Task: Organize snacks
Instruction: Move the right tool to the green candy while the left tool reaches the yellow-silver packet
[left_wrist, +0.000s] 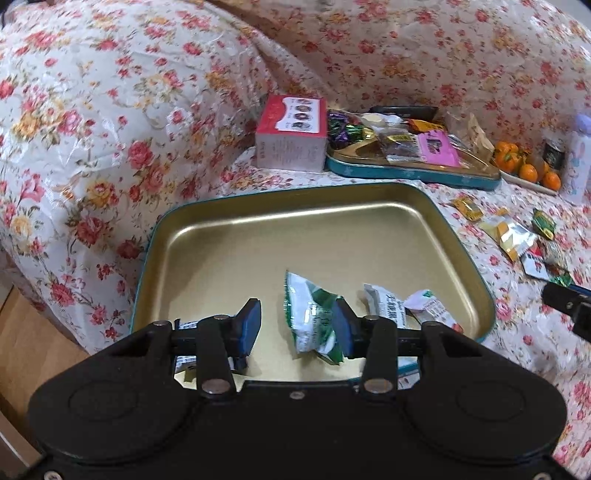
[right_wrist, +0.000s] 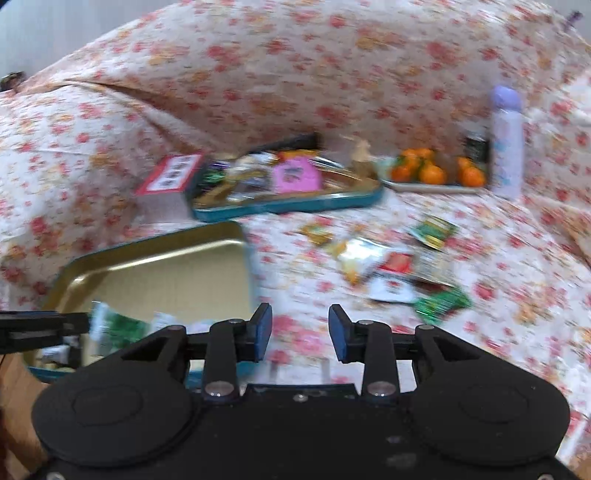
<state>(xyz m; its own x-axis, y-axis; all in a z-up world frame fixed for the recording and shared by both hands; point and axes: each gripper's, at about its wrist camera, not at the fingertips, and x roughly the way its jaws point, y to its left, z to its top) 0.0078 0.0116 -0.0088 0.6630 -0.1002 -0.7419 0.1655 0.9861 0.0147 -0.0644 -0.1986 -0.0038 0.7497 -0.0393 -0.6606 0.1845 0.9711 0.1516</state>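
Black and broad, the left hand-held gripper (left_wrist: 297, 326) is filling the bottom of its view, its jaws spread, with a green-and-white snack packet (left_wrist: 314, 321) lying between them; the blue pads are not pressing it as far as I can tell. Under everything, the floral cloth (left_wrist: 110, 147) is covering the surface. On it the gold tray (left_wrist: 236, 236) is sitting, holding that packet and two white packets (left_wrist: 400, 304) beside it. Behind it a second tin (left_wrist: 413, 171) is already carrying many snacks, next to a red box (left_wrist: 291, 133) and a plate of oranges (right_wrist: 432, 171). To the right, loose packets (right_wrist: 399, 269) are waiting on the cloth. The right hand-held gripper (right_wrist: 300, 332) is hovering over the cloth just right of the tray, jaws apart and empty.

This view is blurred, so a hurried grasp could be missing the thin, slippery wrappers or pinching two together.
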